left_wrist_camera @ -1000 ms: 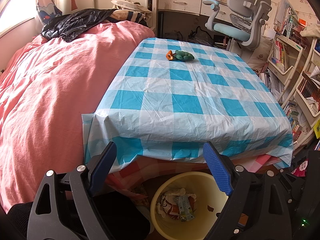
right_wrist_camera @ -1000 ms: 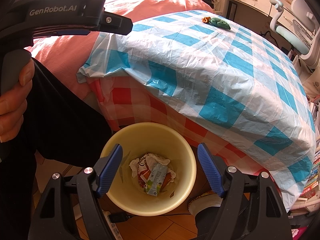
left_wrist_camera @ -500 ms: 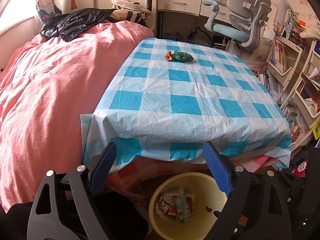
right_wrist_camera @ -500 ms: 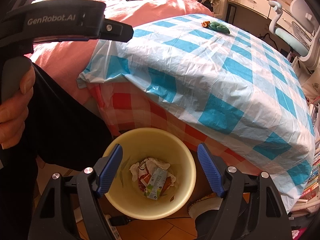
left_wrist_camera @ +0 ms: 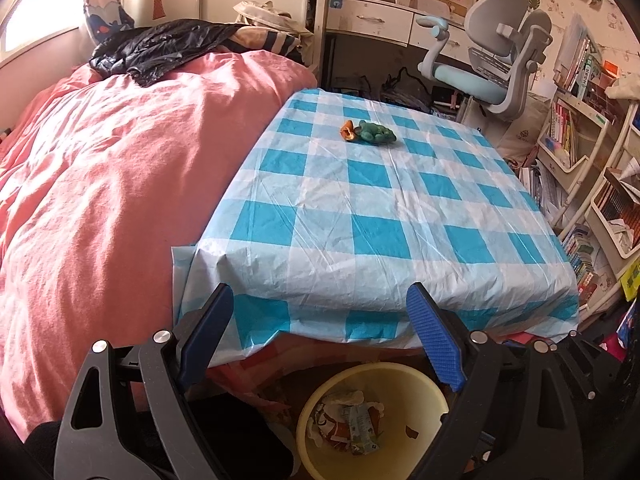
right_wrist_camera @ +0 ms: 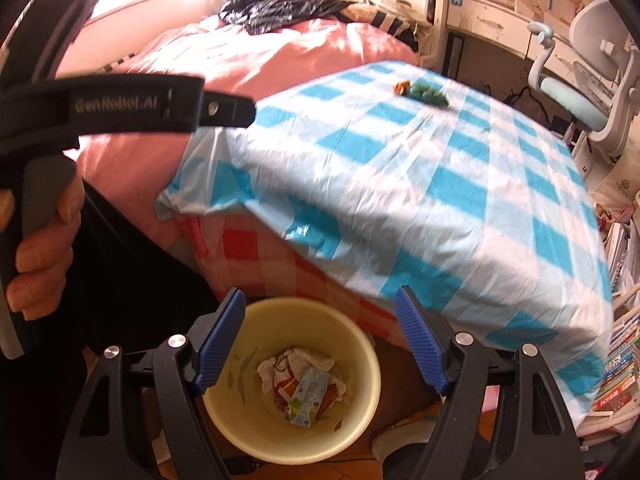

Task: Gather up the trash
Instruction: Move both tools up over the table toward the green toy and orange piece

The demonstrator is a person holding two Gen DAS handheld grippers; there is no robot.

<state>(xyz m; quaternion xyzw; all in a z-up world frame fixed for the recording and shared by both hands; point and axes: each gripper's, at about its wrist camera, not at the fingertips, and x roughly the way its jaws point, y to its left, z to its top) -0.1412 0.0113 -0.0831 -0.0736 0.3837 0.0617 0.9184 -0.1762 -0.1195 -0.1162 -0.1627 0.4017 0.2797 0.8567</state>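
On the left a pink duvet covers the bed, and beside it stands the table under its blue checked cloth — green and orange scraps lie at its far end. Nearer, below the table edge, both the left gripper and right gripper hang spread and empty over the yellow bin — crumpled wrappers lie inside.

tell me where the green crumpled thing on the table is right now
In the left wrist view the green crumpled thing lies at the far end of the blue checked tablecloth, touching a small orange scrap on its left, short of the grey desk chair.
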